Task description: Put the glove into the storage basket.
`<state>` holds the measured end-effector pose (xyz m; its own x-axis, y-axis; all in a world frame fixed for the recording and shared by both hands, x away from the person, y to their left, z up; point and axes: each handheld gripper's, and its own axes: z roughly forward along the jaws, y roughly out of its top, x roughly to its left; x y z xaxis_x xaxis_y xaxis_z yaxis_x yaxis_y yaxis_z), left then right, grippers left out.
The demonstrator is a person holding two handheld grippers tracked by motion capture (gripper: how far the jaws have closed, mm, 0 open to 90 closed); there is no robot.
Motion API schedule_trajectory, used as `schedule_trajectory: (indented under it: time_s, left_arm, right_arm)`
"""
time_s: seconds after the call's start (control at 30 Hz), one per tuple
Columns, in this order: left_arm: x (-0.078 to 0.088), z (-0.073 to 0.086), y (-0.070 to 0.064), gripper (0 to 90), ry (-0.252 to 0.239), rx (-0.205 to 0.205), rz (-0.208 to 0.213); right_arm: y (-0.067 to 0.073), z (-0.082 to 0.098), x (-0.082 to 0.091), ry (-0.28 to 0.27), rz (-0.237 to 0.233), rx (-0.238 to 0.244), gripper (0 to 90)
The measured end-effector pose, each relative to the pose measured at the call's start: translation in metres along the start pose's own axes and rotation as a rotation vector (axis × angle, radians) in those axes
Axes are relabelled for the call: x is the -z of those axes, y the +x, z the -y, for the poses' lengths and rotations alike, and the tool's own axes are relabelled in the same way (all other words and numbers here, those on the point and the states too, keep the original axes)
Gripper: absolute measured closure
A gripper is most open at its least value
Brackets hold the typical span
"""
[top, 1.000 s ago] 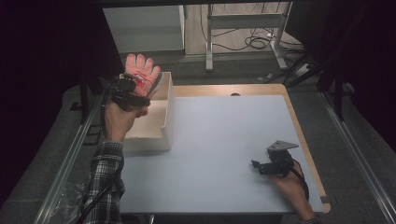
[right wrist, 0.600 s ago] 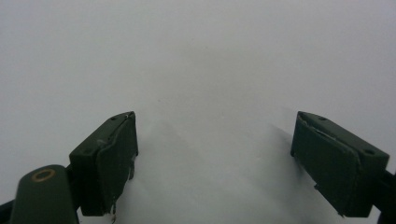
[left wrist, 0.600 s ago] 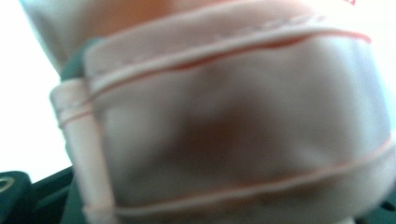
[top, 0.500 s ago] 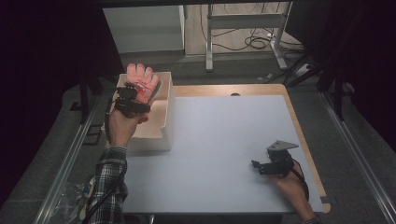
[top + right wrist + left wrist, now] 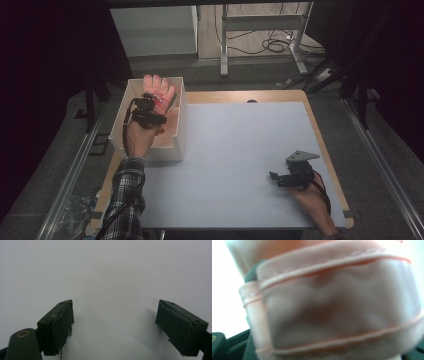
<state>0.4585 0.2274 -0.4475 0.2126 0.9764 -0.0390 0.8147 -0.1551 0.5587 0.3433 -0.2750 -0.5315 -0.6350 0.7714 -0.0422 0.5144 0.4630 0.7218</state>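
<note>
A pink glove (image 5: 159, 90) stands fingers-up inside the white box (image 5: 150, 150) at the table's left. My left gripper (image 5: 154, 104) is shut on the glove's lower part, and its jaws have just eased open a little with the glove still between them. In the left gripper view the glove's cuff (image 5: 337, 310) is blurred and very close. My right gripper (image 5: 274, 177) rests on the white table top (image 5: 235, 140) at the near right. Its jaws stand open with nothing between them (image 5: 115, 325).
The box sits against the table's left edge, its open top facing up. A wooden border (image 5: 325, 145) runs along the table's right and far sides. Beyond the far edge are a white cabinet (image 5: 155, 30) and a metal stand (image 5: 260, 25) with cables.
My left hand has come down and slightly toward me, lowering the glove from above the box into it. The right hand has not moved.
</note>
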Motion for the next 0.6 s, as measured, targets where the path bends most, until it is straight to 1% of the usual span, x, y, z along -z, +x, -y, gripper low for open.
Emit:
schedule_trajectory:
  time_s: [0.03,0.17,0.4,0.53,0.6]
  left_arm:
    - [-0.002,0.000,-0.002,39.8,0.008,0.005,0.002]
    - [-0.011,-0.001,-0.006,39.3,0.033,-0.003,-0.006]
    - [-0.023,-0.005,-0.013,38.3,0.100,0.002,-0.017]
    - [-0.031,-0.006,-0.016,37.9,0.137,-0.008,-0.025]
    - [-0.036,-0.006,-0.017,37.6,0.158,-0.006,-0.028]
  right_arm:
    - [0.000,0.000,0.000,0.000,-0.001,0.000,15.0]
    - [0.000,0.000,0.000,0.000,0.000,0.000,15.0]
    - [0.000,0.000,0.000,0.000,0.000,0.000,15.0]
    - [0.000,0.000,0.000,0.000,0.000,0.000,15.0]
    - [0.000,0.000,0.000,0.000,0.000,0.000,15.0]
